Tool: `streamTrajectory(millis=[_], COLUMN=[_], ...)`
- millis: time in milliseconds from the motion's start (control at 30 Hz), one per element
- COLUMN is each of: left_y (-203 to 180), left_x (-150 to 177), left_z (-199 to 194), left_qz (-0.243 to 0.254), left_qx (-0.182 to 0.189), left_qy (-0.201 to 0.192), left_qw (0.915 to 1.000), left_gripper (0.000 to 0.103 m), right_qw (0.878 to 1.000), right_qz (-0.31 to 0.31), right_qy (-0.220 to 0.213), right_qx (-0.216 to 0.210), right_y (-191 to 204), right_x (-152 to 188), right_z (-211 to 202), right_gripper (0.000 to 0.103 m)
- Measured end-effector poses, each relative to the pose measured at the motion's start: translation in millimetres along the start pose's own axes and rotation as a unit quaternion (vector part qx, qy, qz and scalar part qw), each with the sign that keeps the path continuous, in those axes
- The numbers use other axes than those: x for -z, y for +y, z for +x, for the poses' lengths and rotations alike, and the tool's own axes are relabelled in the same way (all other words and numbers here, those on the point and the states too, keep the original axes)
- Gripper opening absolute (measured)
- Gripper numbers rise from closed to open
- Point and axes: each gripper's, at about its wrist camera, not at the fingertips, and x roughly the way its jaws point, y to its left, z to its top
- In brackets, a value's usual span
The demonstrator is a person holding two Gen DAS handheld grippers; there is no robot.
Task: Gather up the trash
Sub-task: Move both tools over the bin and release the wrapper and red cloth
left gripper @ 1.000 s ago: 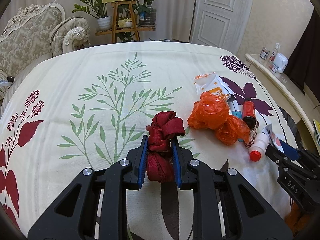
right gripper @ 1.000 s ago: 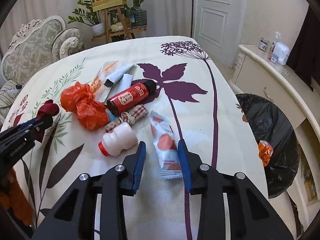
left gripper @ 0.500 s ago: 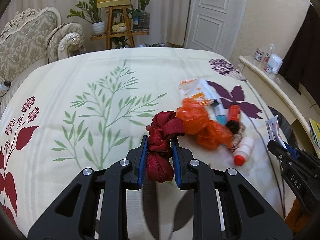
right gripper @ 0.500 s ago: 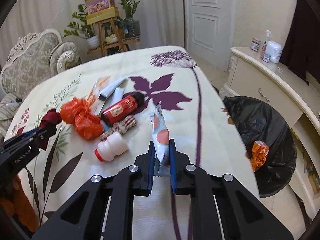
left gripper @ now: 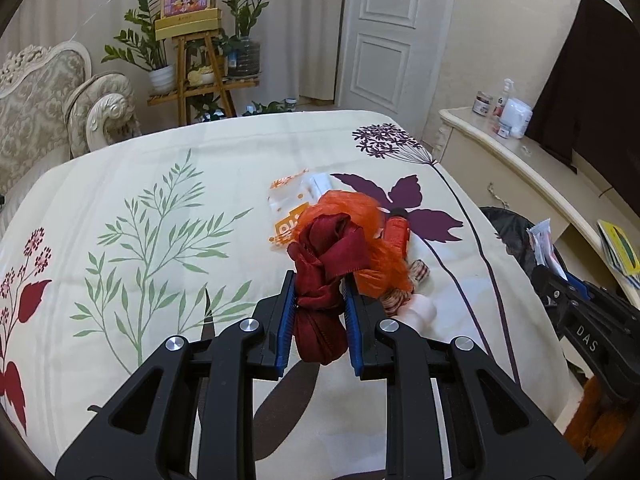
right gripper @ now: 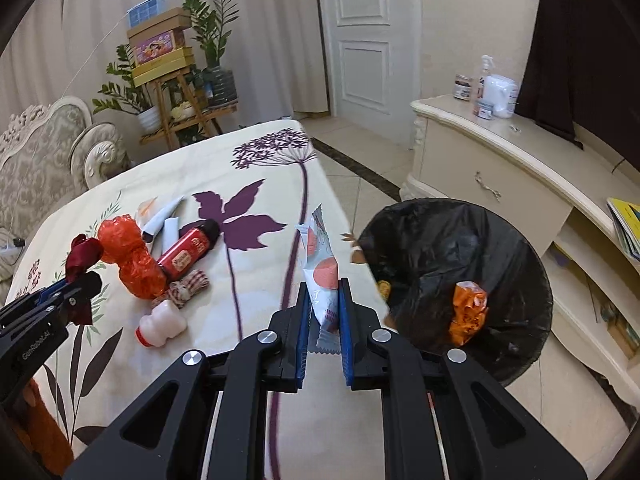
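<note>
L gripper (left gripper: 320,300) clamps dark-red ribbon (left gripper: 324,276) over the bed w/ trash pile at 1 o'clock; R gripper (right gripper: 325,312) pinches snack wrapper (right gripper: 322,276), bin (right gripper: 516,240) at 2 o'clock.

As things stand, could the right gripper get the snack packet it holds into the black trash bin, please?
Probably yes: the right gripper grips the snack packet, and the black trash bin stands open beside the bed with nothing in between.
</note>
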Motion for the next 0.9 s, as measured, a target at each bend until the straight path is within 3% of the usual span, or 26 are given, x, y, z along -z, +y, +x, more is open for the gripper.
streamTrajectory(millis=[400,900], left_y=[9,-24], left_x=[5,0], left_z=[-10,-11], left_qz=[-0.005,0.016], left_qx=[-0.011,0.014], left_qy=[0.000,-0.008], left_qw=[0.9999,0.9997], left_gripper=[0.022,0.022], right_qw=[1.000,1.000], right_qz=[-0.002,0.007], right_qy=[0.001,-0.008], right_qx=[-0.007,0.001], right_y=[3,-11], right_x=[4,1], right_z=[0,-10], right_gripper=[0.014,0.014])
